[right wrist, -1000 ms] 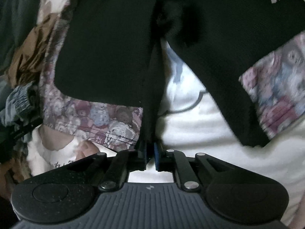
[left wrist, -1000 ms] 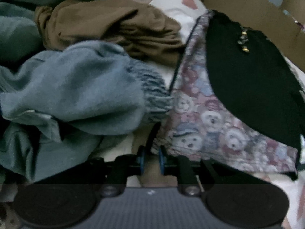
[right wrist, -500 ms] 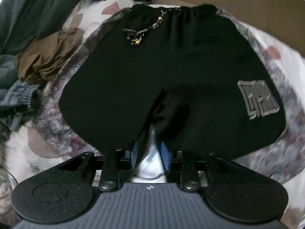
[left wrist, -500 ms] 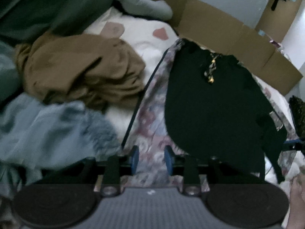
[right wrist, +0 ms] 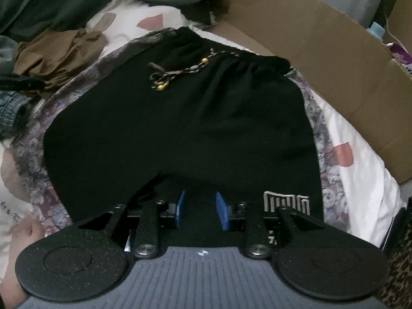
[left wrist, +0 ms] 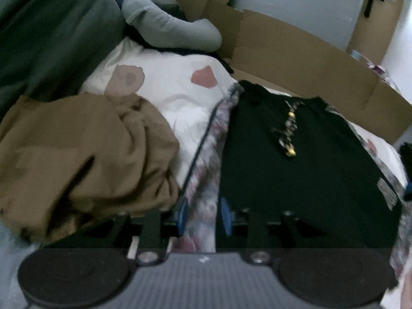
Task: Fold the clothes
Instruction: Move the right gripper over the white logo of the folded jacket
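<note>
Shorts: I see the black shorts (right wrist: 180,118) lying flat on a bear-print cloth (right wrist: 33,170), waistband away from me, leg hems toward me.
Drawstring: a braided cord with gold beads (right wrist: 180,73) rests on the front of the shorts just below the waistband.
Patch: a grey striped emblem (right wrist: 285,202) sits on one leg of the shorts, just beside my right gripper's finger.
Right gripper: my right gripper (right wrist: 200,209) hangs above the shorts near the hems; its blue pads (right wrist: 221,209) stand apart with only black fabric seen behind them, nothing clamped, so I read it as released.
Left gripper: my left gripper (left wrist: 203,215) is over the edge of the bear-print cloth (left wrist: 206,170), beside the shorts (left wrist: 296,175); its pads are apart and I see no fabric pinched, so released too. This view is blurred.
Bedding: a white sheet with pink shapes (left wrist: 167,87) lies under everything.
Other clothes: a crumpled brown garment (left wrist: 85,159) sits just beside the cloth, a dark green one (left wrist: 46,31) and a grey one (left wrist: 170,28) farther off.
Cardboard: a brown cardboard wall (right wrist: 309,51) runs along the far side of the bed.
</note>
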{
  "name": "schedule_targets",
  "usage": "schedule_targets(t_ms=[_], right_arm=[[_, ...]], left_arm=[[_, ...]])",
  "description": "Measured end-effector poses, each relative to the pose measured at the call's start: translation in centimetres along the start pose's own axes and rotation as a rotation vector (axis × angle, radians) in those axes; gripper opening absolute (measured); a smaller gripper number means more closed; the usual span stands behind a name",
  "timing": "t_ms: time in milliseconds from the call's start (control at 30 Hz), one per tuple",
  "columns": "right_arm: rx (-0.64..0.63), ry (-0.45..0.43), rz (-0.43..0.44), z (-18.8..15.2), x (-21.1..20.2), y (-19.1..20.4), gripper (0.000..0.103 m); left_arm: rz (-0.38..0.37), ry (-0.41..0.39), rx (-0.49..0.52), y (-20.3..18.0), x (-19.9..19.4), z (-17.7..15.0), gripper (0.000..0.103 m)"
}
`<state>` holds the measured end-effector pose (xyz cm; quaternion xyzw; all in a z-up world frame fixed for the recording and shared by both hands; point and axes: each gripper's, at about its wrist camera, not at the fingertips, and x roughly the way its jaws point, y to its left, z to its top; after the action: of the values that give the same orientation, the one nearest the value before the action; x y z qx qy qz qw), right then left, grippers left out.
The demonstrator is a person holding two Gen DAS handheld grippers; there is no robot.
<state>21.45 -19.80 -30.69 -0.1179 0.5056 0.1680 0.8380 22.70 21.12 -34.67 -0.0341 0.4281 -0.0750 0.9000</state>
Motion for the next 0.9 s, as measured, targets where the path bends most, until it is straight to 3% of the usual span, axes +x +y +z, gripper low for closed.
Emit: schedule_targets(t_ms=[267, 433, 667, 900], right_arm=[[0.007, -0.101, -0.081, -1.1, 0.9, -3.2, 0.036], [0.071, -0.125, -0.085, -1.9, 1.4, -5.2, 0.038], [0.148, -0.138, -0.093, -3.9, 3.0, -8.0, 0.038], [0.22, -0.197, -0.094, -6.2, 4.0, -11.9, 0.038]], left_arm=[[-0.008, 0.032, 0.002, 0.4, 5.2, 3.5, 0.032], [-0.008, 0.038, 0.0, -0.4, 6.8, 4.6, 0.051], [0.005, 0.078, -0.011, -0.7, 9.0, 5.5, 0.052], [0.0, 0.095, -0.054, 0.1, 11.2, 6.3, 0.038]])
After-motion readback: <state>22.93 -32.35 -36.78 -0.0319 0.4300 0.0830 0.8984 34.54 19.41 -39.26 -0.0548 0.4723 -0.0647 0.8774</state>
